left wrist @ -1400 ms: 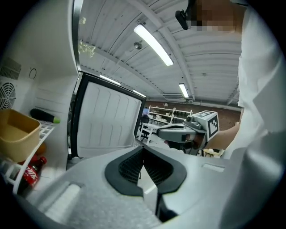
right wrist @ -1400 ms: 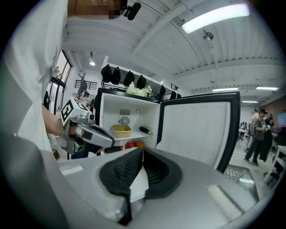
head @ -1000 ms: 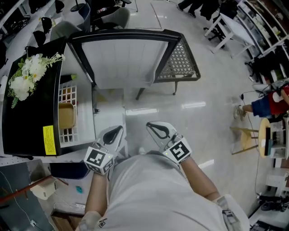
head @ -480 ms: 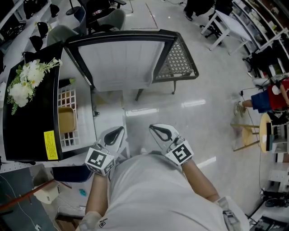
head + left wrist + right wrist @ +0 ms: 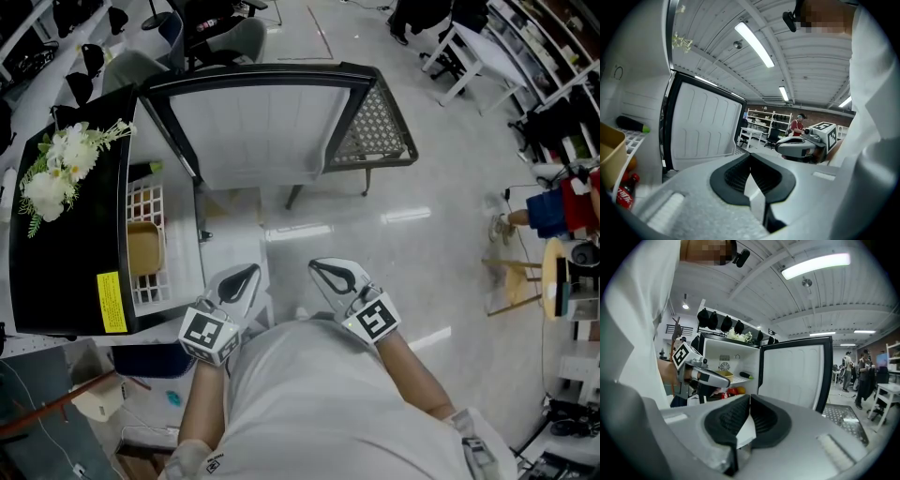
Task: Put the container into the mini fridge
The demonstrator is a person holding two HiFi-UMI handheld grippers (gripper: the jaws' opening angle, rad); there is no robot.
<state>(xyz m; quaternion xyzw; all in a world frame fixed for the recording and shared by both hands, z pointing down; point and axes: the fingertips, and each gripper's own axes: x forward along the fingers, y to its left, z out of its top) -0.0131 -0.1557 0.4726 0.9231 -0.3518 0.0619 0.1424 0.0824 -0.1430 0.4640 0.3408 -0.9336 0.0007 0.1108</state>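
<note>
Compared with half a second ago, I find no material change. My left gripper [image 5: 246, 273] and right gripper [image 5: 320, 269] hold the same stations low in front of my body, and the head view itself has drifted only slightly. The fridge door [image 5: 253, 131] remains swung wide.

Gripper condition: the left gripper [image 5: 750, 157] is clenched, its ribbed pads meeting with nothing between them. The right gripper [image 5: 749, 399] is likewise clenched and empty. Each shows in the other's view, side by side and apart.

Task item: the container [image 5: 142, 247] sits inside the mini fridge [image 5: 66, 244], on the white wire shelf [image 5: 150, 202], well apart from both grippers. It is a tan, box-shaped tub standing level. In the head view its long axis runs up and down the picture, parallel to the fridge's open front edge, with one long side facing out toward the opening. From the left gripper view only a corner of it [image 5: 609, 145] shows at the frame's left edge.

Other contents noted: a dark bottle [image 5: 633, 124] with a green cap lies on the shelf behind the container, and a red bottle [image 5: 621, 194] stands below. White flowers [image 5: 56, 173] rest on the fridge's black top, with a yellow label [image 5: 111, 302] near its front corner.
</note>
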